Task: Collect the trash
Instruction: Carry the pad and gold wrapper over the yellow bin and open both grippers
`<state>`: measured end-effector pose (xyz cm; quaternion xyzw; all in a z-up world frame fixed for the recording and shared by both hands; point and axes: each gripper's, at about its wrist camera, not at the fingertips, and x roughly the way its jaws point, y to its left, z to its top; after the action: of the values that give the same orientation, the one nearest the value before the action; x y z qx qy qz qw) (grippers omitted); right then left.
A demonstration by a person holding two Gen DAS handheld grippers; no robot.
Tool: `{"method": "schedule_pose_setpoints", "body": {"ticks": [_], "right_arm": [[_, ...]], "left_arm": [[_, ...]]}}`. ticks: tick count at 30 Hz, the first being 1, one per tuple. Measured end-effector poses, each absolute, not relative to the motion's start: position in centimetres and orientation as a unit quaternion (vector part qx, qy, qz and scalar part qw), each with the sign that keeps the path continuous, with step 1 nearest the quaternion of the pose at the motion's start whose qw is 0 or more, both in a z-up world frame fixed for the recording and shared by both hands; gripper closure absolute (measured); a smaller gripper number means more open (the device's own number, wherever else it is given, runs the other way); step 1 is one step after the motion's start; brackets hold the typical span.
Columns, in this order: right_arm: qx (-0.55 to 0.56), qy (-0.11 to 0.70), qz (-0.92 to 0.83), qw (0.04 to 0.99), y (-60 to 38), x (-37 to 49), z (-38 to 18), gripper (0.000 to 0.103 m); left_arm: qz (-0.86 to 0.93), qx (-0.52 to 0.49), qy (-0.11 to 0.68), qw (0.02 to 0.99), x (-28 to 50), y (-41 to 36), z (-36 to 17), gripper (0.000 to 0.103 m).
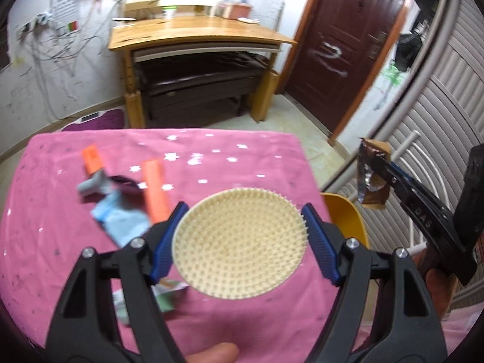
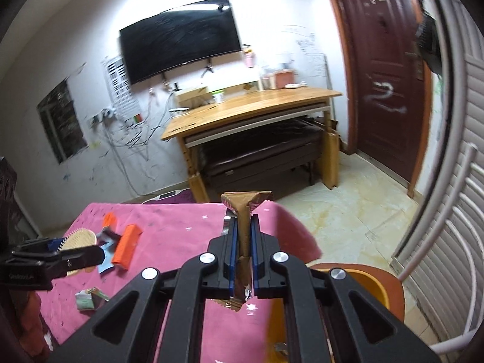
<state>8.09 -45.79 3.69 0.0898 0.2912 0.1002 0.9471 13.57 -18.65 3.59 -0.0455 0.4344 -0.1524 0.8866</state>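
Note:
My left gripper [image 1: 243, 210] is shut on a round cream spiky brush [image 1: 242, 245], one blue pad on each side of its rim, above the pink cloth [image 1: 257, 157]. The right wrist view shows that brush [image 2: 80, 237] at far left. My right gripper [image 2: 243, 220] is shut on a brown foil wrapper [image 2: 246, 208], which sticks out past the tips. From the left wrist view that wrapper [image 1: 370, 181] hangs beyond the table's right edge, above a yellow bin [image 1: 345, 214]. On the cloth lie orange packets [image 1: 155, 193], a light blue wrapper [image 1: 121, 219] and a green-white wrapper [image 2: 89, 298].
The yellow bin [image 2: 373, 284] stands on the floor right of the table, next to a white wire rack [image 2: 453, 242] and slatted doors. A wooden desk [image 1: 193, 33] with a dark bench under it and a brown door [image 1: 348, 45] are behind. A finger [image 1: 211, 354] shows at the bottom.

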Motion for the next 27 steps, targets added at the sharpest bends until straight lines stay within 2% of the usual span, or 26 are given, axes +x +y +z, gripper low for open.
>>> {"method": "schedule_pose_setpoints", "body": {"ticks": [8,19,27], "right_arm": [[0.102,0.309,0.058,0.944,-50.0,7.5,2.1,0.101],[0.083,0.381,-0.012,0.921,-52.6,8.8,-2.3,0.101],[0.109,0.375,-0.032,0.920,-54.4,8.3,-2.9,0.100]], "left_arm": [[-0.189,-0.031,0.451,0.872,15.1,-25.2,2.8,0.030],[-0.223,-0.043,0.484,0.845,17.5,-32.2,0.2,0.030],[-0.225,-0.059,0.504,0.832,18.0,-34.6,-1.7,0.030]]}}
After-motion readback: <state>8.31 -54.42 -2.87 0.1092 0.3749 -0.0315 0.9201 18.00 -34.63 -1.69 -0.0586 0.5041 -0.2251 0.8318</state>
